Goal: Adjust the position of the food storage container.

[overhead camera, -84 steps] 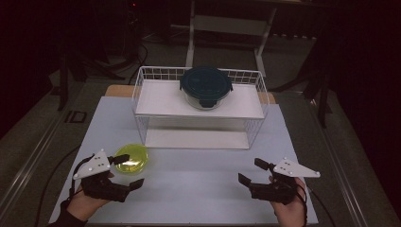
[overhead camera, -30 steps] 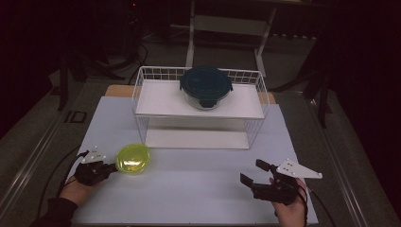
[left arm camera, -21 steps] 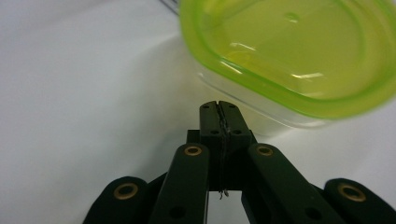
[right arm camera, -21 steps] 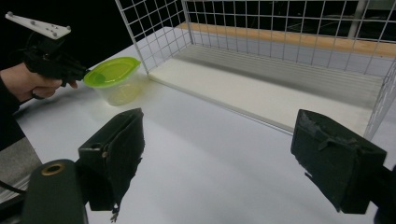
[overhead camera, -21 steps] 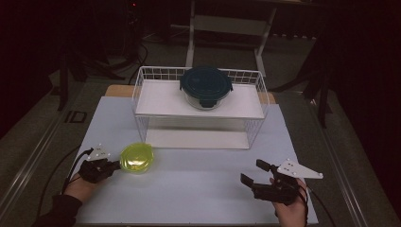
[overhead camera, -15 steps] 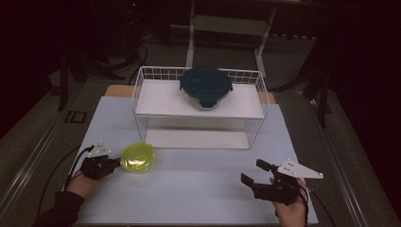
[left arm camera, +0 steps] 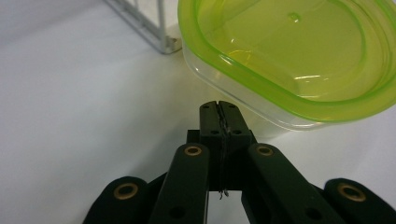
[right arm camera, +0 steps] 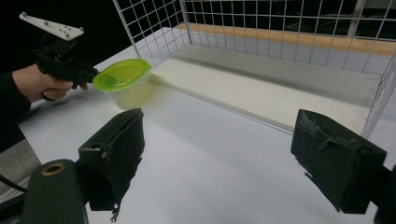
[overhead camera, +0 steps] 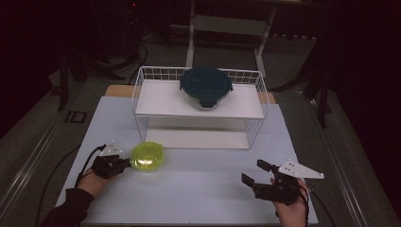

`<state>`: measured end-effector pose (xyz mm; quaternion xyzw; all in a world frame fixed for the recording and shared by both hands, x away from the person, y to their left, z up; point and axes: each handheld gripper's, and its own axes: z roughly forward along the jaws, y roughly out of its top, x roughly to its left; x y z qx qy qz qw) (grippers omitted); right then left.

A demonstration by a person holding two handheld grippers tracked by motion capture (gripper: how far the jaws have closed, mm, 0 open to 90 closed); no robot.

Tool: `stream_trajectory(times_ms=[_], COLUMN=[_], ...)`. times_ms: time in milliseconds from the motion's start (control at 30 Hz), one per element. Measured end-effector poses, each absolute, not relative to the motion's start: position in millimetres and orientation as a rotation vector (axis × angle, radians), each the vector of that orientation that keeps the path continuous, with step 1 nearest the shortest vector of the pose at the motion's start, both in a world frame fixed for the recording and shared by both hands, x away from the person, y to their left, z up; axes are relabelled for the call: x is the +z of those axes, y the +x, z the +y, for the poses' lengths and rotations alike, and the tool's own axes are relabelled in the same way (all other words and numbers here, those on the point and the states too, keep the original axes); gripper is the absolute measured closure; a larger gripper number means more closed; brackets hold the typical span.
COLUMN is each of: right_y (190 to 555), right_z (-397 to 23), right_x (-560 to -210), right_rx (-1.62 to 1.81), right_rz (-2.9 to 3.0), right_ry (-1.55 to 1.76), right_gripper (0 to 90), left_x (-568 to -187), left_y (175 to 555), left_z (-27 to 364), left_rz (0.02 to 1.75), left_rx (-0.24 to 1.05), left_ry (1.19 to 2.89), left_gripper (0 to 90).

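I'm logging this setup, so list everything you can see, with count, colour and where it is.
green-lidded tub: one, clear with a yellow-green lid, on the table in front of the rack's left corner.
round container: one, clear with a dark teal lid, on the rack's upper shelf.
wire rack: one, white, at the table's far middle.
table: one, white.
left gripper: one, black, jaws shut, tips at the tub's wall.
right gripper: one, black, jaws open, near right.
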<state>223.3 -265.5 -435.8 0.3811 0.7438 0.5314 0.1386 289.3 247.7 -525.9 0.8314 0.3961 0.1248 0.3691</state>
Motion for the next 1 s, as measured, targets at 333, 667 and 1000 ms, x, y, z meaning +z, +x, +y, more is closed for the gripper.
stream_trajectory(times_ms=[333, 667, 1000], right_y=[222, 222, 222], right_z=[-265, -263, -263], right_x=[-436, -436, -437], right_rx=[1.523, 1.525, 1.521], right_rz=[2.152, 2.153, 2.157], right_ry=[1.091, 1.087, 1.087], right_gripper=[16.9, 17.0, 17.0], left_x=[-526, -525, -524], left_y=[291, 298, 307], left_z=[243, 234, 207], left_rz=[1.016, 1.003, 0.962], left_rx=[0.319, 0.308, 0.287], left_ry=[2.136, 2.123, 2.147], left_gripper=[88.6, 88.6, 88.6])
